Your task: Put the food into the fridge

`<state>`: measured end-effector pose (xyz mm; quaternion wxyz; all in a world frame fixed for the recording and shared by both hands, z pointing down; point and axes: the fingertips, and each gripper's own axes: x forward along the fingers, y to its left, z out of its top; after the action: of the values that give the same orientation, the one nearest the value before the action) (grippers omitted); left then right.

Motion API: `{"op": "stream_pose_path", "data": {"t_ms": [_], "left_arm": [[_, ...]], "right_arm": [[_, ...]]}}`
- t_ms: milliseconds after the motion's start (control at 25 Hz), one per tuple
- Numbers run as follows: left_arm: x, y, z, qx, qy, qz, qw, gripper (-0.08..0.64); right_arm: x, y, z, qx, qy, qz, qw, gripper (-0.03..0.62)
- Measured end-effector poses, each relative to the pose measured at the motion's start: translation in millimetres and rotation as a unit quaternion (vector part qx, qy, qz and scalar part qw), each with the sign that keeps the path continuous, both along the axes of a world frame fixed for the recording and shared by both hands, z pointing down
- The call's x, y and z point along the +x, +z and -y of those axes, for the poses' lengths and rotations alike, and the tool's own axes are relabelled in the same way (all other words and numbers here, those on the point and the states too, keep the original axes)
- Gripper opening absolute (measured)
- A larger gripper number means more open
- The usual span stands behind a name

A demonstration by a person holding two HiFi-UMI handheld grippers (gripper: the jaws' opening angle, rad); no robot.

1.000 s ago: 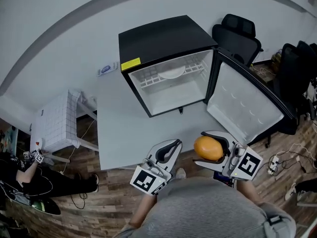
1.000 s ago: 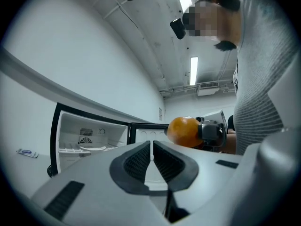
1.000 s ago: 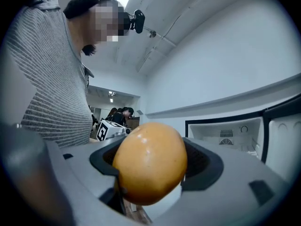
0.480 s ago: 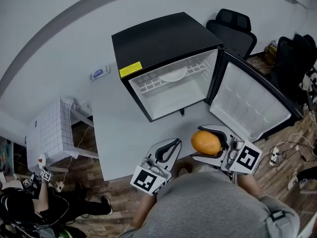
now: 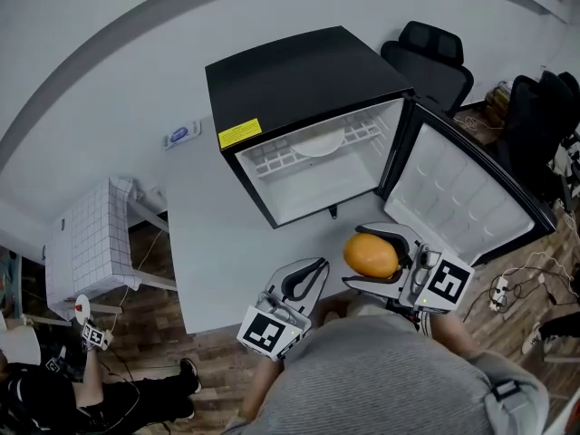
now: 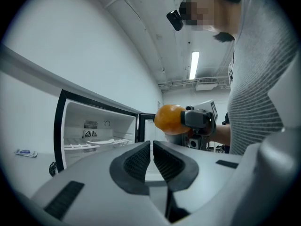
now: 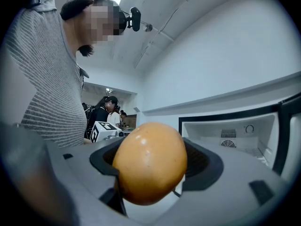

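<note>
1. This looks to me like an office used as a test lab: plain white walls, a wood-pattern floor (image 5: 163, 352) and long strip lights (image 6: 194, 65) on a bare ceiling.
2. Black office chairs (image 5: 433, 57) stand near the wall, beside a white table (image 5: 217, 243).
3. A small black fridge (image 5: 299, 80) sits right on that table, door open.
4. Loose cables (image 5: 535, 284) trail over the floor.
5. Other people (image 7: 104, 111) stand farther back, and one person (image 5: 54, 397) low at the side holds a marker cube (image 5: 91, 335).
</note>
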<state>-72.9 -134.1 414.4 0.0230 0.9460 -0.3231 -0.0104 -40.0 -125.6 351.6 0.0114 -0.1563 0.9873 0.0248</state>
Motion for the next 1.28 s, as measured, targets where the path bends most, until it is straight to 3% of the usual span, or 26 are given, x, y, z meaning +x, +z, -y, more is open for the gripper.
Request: {"op": "stream_pose_path", "data": {"t_ms": [240,680,840,1280], "left_arm": [[3.7,3.5,8.9,-0.007,0.001,0.002,1.0,0.025],[7.7,-3.5,20.1,0.001,-0.001,-0.018,0.9998,0.025],[4.1,-1.6,23.9,-0.004,-0.004,-0.017,0.9998,0.025],[-5.0,5.7,28.0,-0.016,-0.015,-0.015,0.9996,0.025]], "right_arm": [[1.6,0.9,14.2,0.001,0.001,0.005,1.0,0.328],[-5.6,3.1,89.0,0.017,0.028,-0.011,0.999,0.328],[-9.6,6.2,124.9,0.007,0.05,-0.002,0.999,0.328],[-11.5,44.0,229.8,-0.013,0.127,-0.03,0.991,0.328]]}}
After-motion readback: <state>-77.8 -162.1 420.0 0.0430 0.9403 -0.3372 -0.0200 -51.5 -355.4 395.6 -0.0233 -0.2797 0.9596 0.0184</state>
